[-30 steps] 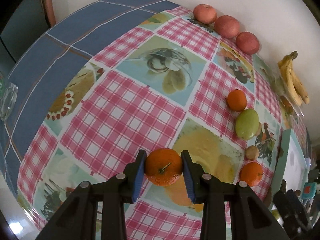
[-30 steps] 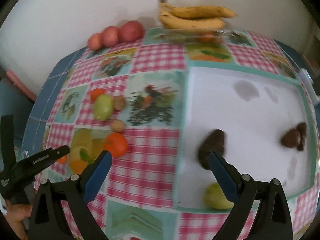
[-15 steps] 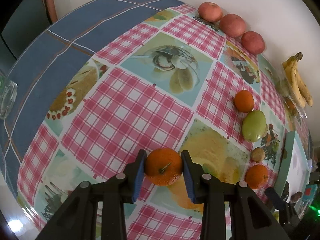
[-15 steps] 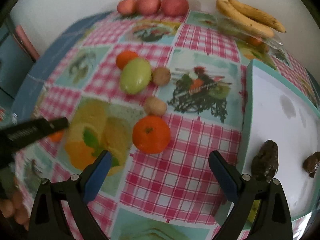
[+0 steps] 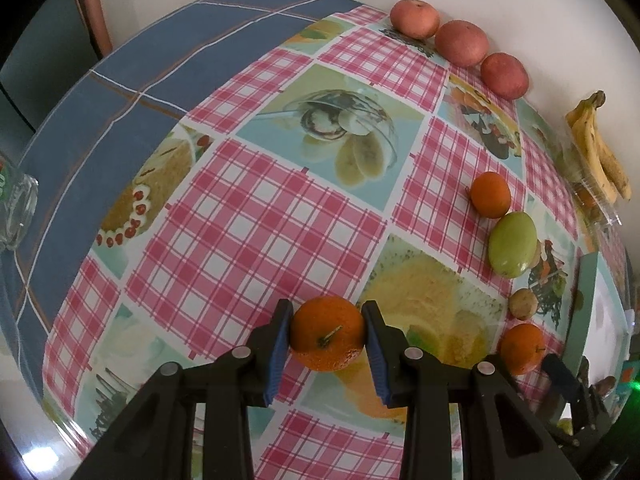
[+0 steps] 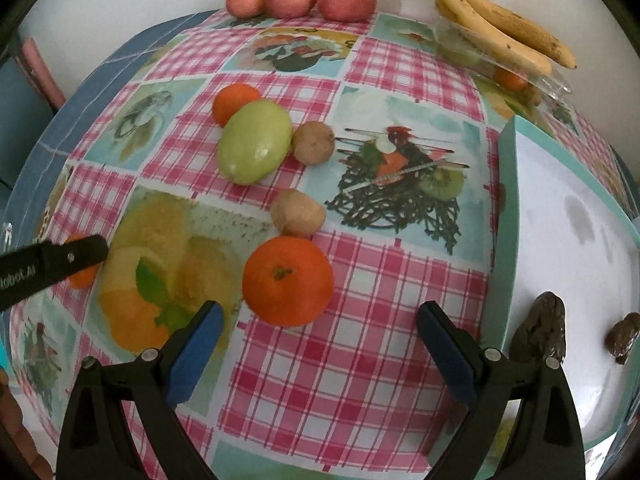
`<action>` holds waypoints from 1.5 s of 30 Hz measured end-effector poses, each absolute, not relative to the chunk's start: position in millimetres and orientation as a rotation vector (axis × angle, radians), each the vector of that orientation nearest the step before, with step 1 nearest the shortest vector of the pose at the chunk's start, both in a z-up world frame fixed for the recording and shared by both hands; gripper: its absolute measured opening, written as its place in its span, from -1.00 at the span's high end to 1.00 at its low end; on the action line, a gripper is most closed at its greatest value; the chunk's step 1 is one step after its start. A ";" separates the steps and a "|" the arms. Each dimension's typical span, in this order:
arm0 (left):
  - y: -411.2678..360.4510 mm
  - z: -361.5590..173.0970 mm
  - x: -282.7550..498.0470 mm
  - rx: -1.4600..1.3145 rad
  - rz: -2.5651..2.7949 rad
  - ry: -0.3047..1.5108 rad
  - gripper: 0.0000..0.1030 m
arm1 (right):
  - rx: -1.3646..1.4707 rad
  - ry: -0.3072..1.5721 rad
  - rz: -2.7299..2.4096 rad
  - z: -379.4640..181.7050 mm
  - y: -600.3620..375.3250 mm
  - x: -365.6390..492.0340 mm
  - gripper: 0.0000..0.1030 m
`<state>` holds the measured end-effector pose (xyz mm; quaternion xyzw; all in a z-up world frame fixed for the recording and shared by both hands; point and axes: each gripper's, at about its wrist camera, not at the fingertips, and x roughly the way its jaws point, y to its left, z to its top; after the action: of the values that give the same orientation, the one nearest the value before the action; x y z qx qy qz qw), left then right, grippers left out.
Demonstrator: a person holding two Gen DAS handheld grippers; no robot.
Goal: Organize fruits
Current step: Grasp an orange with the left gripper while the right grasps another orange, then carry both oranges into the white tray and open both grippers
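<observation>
The bananas (image 6: 504,28), at the upper right of the right wrist view, run lengthwise toward the lower right, yellow with brown flecks. The green mango (image 6: 255,142), upper centre, lies tilted, long axis rising rightward. An orange (image 6: 288,281), round and bright with stem facing up, sits at centre just beyond the wide-open, empty right gripper (image 6: 320,344). The left gripper (image 5: 326,340) clamps a smaller orange (image 5: 327,334) at lower centre.

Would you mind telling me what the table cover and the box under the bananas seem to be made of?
Table cover: probably wipe-clean vinyl or oilcloth; the printed checks and food pictures lie smooth, with a slight sheen. Box under the bananas: thin clear plastic, since fruit shows through it and its edges catch the light.
</observation>
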<state>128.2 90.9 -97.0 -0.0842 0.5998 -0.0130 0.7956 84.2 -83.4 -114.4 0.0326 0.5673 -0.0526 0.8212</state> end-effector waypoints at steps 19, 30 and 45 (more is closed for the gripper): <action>82.9 -98.1 129.2 -0.151 -0.042 1.286 0.27 | 0.118 1.185 -0.108 -93.4 -103.0 77.8 0.24; 69.0 -53.2 114.7 -0.152 -0.103 1.152 0.28 | 0.203 1.029 -0.127 -32.0 -133.3 60.8 0.24; -28.5 -20.5 72.0 -0.014 -0.346 1.101 0.28 | 0.267 1.010 -0.367 -16.4 -223.4 26.1 0.24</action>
<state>72.0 -28.5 -20.5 -0.0068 0.5207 -0.1636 0.8379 26.1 -223.4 -16.4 0.1270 0.4796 -0.1741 0.8506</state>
